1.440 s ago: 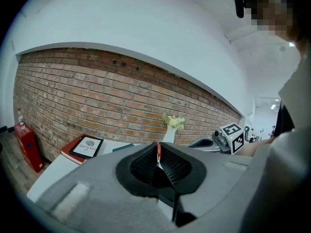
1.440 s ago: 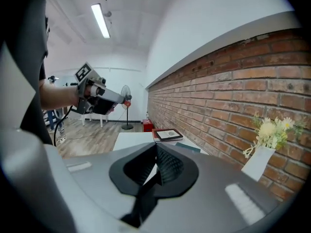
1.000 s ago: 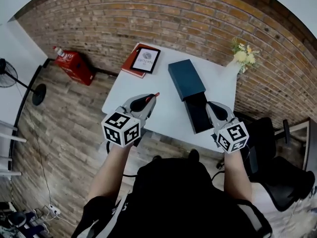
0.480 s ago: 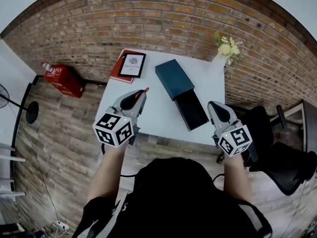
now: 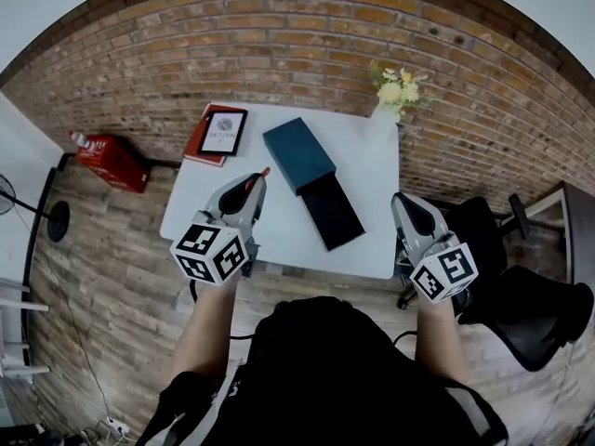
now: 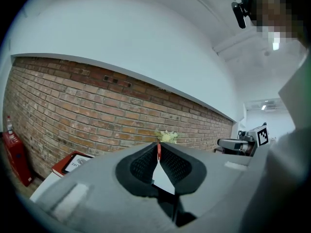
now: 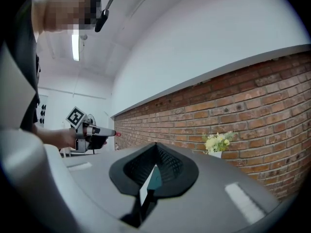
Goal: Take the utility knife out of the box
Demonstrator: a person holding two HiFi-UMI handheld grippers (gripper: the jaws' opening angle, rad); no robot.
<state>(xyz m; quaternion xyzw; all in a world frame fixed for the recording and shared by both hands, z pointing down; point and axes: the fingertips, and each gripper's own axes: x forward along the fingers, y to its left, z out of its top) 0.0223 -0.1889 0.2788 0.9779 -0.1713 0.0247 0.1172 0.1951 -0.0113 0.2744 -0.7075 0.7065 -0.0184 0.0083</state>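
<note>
Utility knife (image 5: 265,171) (red tip) tight in left claw (image 5: 252,185), outside the half-open box (image 5: 297,154); right claw (image 5: 401,201) clenched, empty.

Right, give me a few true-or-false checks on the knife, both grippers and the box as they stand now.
1. The left gripper is shut on the red-tipped utility knife. True.
2. The right gripper is open around the box. False: its jaws are together with nothing between them, apart from the box.
3. The box's dark tray is slid out of its teal sleeve. True.
4. The flowers stand at the near left corner of the table. False: they stand at its far right corner, by the brick wall.
5. The tablet lies on a red book. True.
</note>
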